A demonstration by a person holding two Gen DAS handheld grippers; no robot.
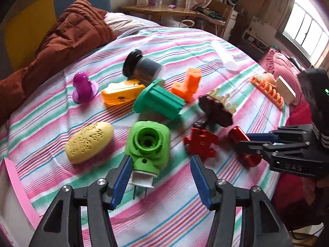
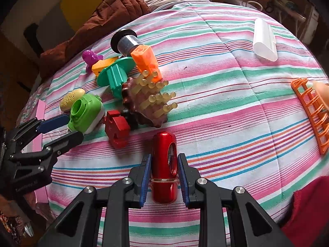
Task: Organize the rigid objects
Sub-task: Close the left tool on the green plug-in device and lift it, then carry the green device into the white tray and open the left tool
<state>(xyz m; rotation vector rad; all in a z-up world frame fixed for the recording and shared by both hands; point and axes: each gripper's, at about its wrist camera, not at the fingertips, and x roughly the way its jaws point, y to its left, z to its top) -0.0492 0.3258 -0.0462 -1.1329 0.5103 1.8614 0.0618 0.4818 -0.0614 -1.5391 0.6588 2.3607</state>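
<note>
In the left wrist view the left gripper (image 1: 160, 177) stands with jaws apart beside the green plug (image 1: 148, 144) at lower centre on the bed (image 1: 236, 45), while in the right wrist view the right gripper (image 2: 164, 177) is clamped across the red cylinder (image 2: 164, 164) at bottom centre, probably stiff, smooth and slippery, best held mid-body.

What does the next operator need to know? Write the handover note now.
Left gripper: open, at the green plug-in device, not gripping.
Right gripper: shut on the red metal cylinder, low over the striped bedspread.
The red puzzle-shaped block, brown spiked massager and yellow oval soap lie loose.
Nothing looks sorted yet; all remains.
</note>
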